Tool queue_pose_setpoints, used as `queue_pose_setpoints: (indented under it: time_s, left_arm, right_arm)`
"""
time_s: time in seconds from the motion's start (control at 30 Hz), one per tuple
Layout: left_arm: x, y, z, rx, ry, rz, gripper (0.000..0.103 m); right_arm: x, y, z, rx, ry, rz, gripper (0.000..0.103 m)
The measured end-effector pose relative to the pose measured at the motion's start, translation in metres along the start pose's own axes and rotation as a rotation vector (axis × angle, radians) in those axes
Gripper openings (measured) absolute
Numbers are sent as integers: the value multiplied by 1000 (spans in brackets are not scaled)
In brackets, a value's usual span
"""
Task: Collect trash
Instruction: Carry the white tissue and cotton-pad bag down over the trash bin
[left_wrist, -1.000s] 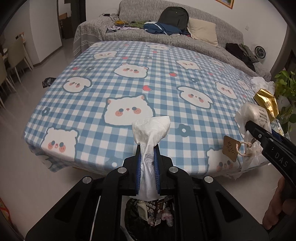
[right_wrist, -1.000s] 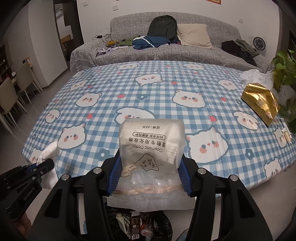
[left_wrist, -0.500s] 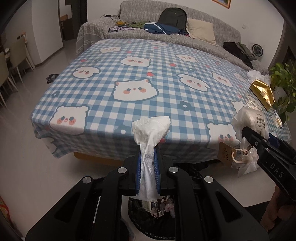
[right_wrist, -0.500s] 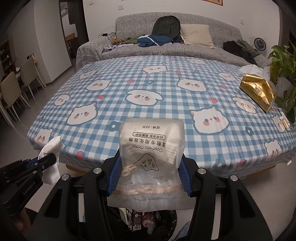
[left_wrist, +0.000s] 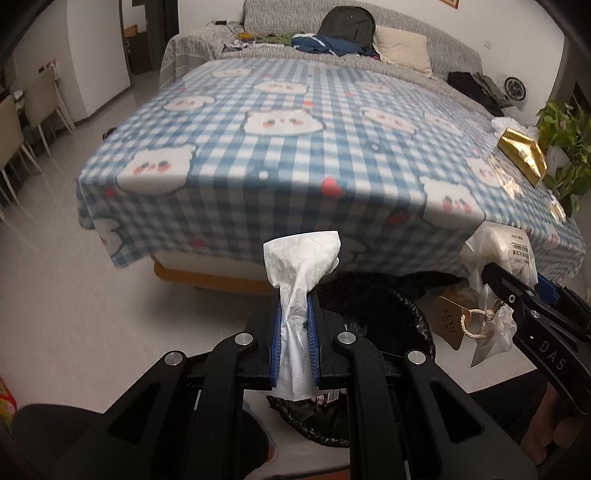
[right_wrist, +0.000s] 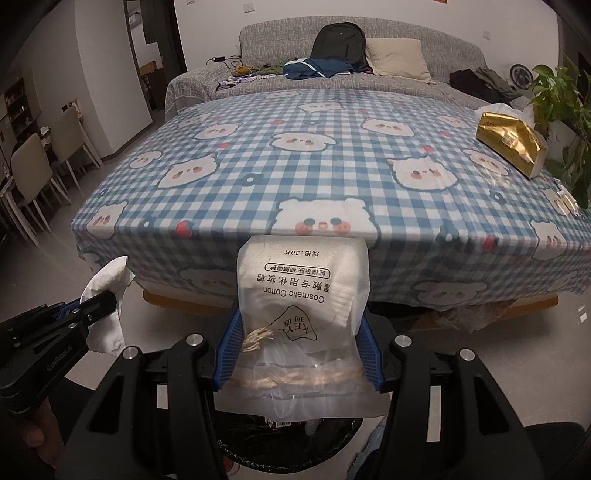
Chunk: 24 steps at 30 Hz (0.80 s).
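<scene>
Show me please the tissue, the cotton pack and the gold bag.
tissue (left_wrist: 301, 254), left wrist view, on its crumpled top
cotton pack (right_wrist: 303, 280), right wrist view, on its printed front
gold bag (right_wrist: 511, 142), right wrist view, on its shiny side

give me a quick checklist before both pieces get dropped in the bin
1. Left gripper shut on the white tissue: ok.
2. Right gripper shut on the cosmetic cotton bag: ok, blue fingers press both sides.
3. Black-lined trash bin below the left gripper: ok, rim shows just past the tissue.
4. Bin under the right gripper: ok, its trash shows under the bag in the right wrist view.
5. Room left in the bin: cannot tell, mostly hidden.
6. Table cleared: not ok, gold packet remains on the checked cloth.
</scene>
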<state>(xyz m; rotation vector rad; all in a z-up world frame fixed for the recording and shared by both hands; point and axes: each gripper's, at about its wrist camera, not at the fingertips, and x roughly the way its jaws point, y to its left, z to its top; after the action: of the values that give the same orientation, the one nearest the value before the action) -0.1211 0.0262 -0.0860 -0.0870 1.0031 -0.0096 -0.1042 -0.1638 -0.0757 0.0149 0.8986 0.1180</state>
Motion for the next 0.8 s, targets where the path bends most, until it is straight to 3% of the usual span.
queue_pose_setpoints:
  time_s: [0.33,0.8]
  left_arm:
    - [41,18,-28,-11,67,-2,11]
    - [94,29,-47,-23,129,-4,11]
  right_arm:
    - [41,8,-33,-33,75,-21,53]
    - [106,21,-55,-54,199,-13,54]
